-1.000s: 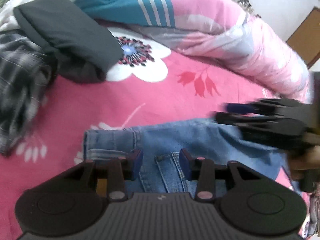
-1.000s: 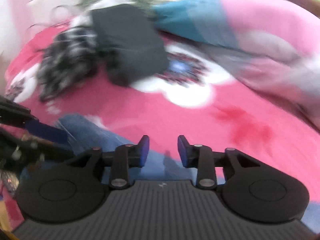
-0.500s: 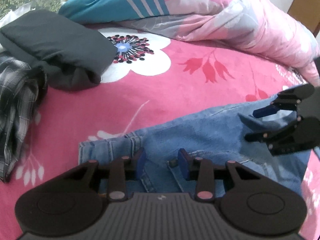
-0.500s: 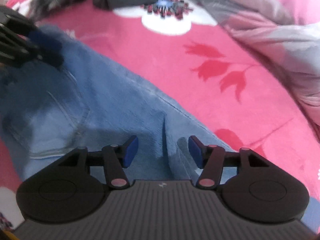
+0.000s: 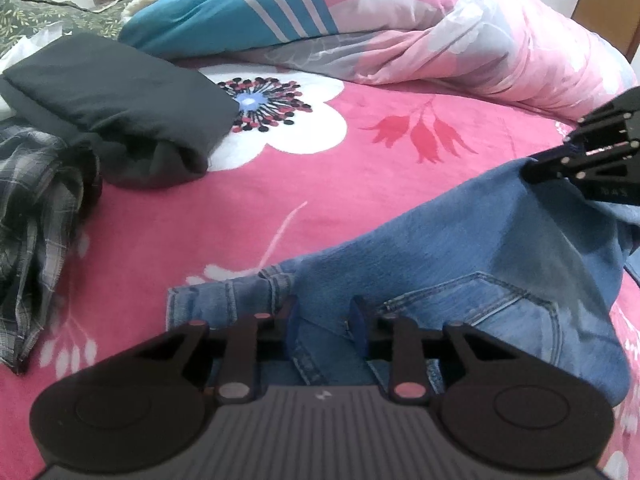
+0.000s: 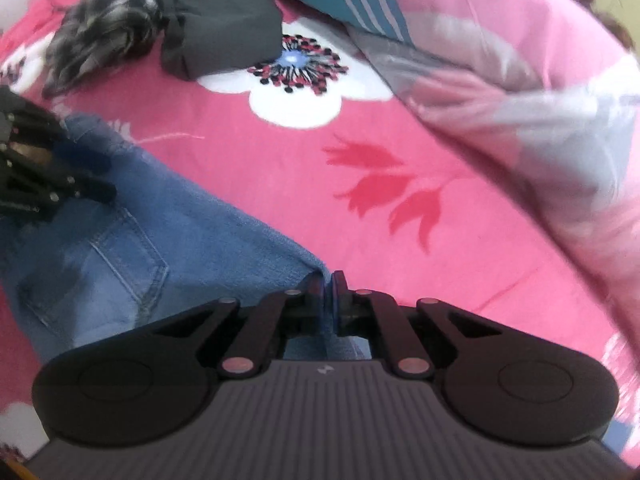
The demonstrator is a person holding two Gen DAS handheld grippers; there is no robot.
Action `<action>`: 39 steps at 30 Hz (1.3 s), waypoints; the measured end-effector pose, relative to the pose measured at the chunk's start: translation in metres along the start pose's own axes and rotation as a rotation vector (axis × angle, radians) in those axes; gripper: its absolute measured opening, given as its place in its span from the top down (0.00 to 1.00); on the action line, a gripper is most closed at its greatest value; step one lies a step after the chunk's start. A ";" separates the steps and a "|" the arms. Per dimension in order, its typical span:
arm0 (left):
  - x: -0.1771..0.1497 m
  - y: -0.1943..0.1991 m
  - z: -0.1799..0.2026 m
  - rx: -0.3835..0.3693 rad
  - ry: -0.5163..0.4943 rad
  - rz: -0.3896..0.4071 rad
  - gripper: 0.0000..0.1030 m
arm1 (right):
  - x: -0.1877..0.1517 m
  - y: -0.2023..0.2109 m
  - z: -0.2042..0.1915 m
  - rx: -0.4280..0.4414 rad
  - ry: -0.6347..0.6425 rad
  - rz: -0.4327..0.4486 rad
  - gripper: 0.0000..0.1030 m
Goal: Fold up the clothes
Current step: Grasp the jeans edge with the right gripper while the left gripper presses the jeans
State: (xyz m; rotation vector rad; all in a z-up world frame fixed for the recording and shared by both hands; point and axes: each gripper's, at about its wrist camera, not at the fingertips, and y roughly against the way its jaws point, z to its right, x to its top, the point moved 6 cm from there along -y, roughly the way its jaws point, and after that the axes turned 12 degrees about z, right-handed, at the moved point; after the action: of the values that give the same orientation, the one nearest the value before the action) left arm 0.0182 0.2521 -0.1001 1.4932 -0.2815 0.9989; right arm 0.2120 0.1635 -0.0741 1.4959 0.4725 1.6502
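Observation:
Blue jeans lie on a pink flowered bed sheet. My left gripper is open over the waistband, jaws apart with denim between and below them. My right gripper is shut on a fold of the jeans and lifts that edge. In the left wrist view the right gripper shows at the far right pinching the raised denim. In the right wrist view the left gripper shows at the left edge on the jeans.
A folded dark grey garment and a crumpled plaid shirt lie at the left. A bunched pink and teal quilt runs along the back. A wooden door stands at far right.
My right gripper has closed on the jeans' edge and pulled it up and to the right. My left gripper stays open over the waistband.

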 end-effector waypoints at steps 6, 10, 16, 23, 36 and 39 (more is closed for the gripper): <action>0.000 -0.004 -0.002 0.008 -0.017 0.007 0.76 | -0.005 -0.030 0.008 -0.002 -0.027 -0.041 0.98; 0.000 -0.005 0.000 0.002 -0.043 0.012 0.76 | -0.020 -0.047 0.011 0.007 -0.075 -0.093 0.98; 0.001 -0.011 0.002 -0.010 -0.084 0.024 0.77 | -0.032 -0.058 0.013 0.011 -0.163 -0.127 0.98; -0.002 -0.016 0.004 -0.016 -0.111 0.032 0.77 | -0.042 -0.067 0.013 0.018 -0.237 -0.123 0.98; 0.005 -0.011 0.010 0.015 -0.100 -0.004 0.75 | -0.030 -0.019 0.025 -0.043 -0.297 -0.004 0.19; 0.010 -0.004 0.020 0.022 -0.102 0.002 0.54 | -0.033 0.007 0.027 -0.044 -0.322 0.062 0.17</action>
State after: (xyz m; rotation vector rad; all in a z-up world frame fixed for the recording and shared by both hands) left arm 0.0350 0.2389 -0.0937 1.5664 -0.3459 0.9319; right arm 0.2331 0.1274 -0.0834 1.7179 0.2131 1.4190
